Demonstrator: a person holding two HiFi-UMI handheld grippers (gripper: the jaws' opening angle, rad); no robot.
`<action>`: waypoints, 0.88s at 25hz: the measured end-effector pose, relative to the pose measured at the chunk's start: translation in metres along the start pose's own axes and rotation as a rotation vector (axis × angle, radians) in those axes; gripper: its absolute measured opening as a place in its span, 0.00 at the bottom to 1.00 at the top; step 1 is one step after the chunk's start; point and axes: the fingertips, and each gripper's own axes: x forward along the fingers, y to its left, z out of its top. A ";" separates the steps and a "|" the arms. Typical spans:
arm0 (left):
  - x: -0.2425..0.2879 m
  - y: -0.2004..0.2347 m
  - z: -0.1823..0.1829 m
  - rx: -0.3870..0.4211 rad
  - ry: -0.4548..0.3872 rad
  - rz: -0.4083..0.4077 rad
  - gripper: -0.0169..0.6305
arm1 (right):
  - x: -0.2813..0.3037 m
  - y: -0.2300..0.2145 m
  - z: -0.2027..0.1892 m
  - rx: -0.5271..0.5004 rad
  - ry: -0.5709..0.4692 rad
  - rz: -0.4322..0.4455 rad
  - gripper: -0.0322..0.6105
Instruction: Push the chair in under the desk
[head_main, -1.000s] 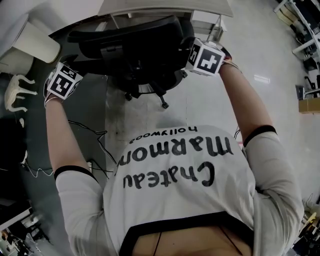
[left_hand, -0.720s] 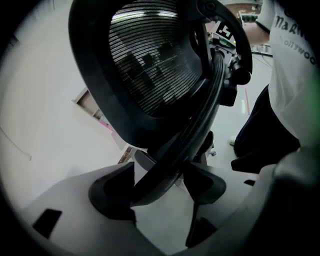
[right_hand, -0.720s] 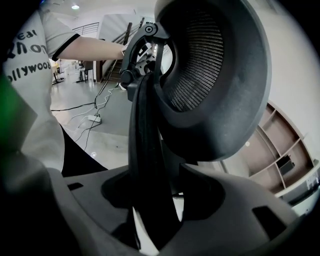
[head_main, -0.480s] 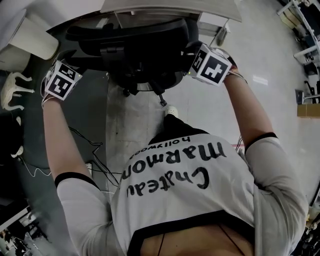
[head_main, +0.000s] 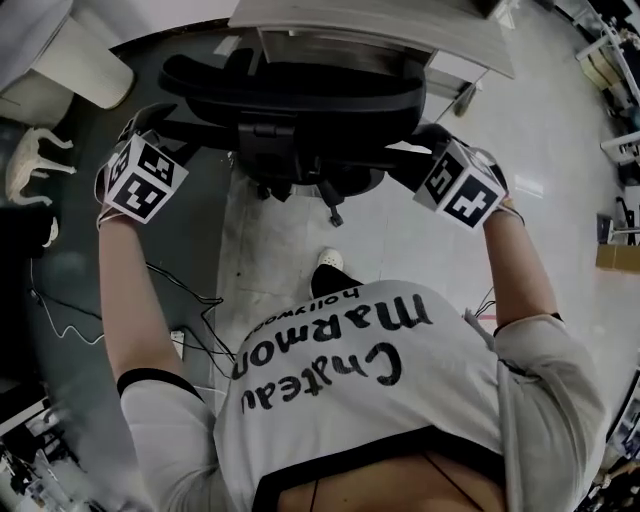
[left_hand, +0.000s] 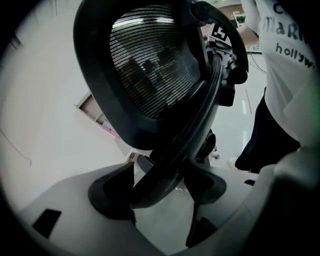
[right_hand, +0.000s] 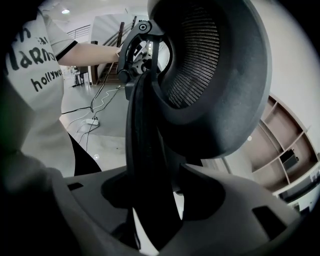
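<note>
The black office chair (head_main: 300, 90) stands in front of the pale desk (head_main: 380, 25), its seat partly under the desktop. My left gripper (head_main: 160, 125) is at the left end of the backrest and my right gripper (head_main: 415, 165) at the right end. In the left gripper view, the left gripper (left_hand: 160, 192) is shut on the curved black back frame (left_hand: 200, 120) beside the mesh (left_hand: 150, 60). The right gripper view shows the right gripper (right_hand: 155, 200) shut on the same frame (right_hand: 142, 130) from the other side.
The chair's castor base (head_main: 330, 210) stands on the pale floor, with the person's shoe (head_main: 328, 262) just behind it. Cables (head_main: 190, 300) and a power strip (head_main: 177, 343) lie at the left. A white animal figure (head_main: 35, 165) stands at the far left. Shelving (right_hand: 285, 155) lies beyond the desk.
Both grippers have kept their hold on the backrest. More of the desk now shows above the chair, and a shoe has stepped in behind the castor base.
</note>
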 end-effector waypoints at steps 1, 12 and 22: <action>0.001 0.002 0.001 0.004 -0.008 0.003 0.50 | 0.000 -0.001 0.000 0.002 0.008 0.003 0.41; 0.008 0.002 -0.003 0.061 0.051 -0.091 0.51 | 0.002 0.011 0.001 0.003 0.035 0.025 0.36; 0.011 0.013 -0.016 0.087 0.020 -0.102 0.51 | 0.010 0.012 0.017 0.020 0.041 0.010 0.37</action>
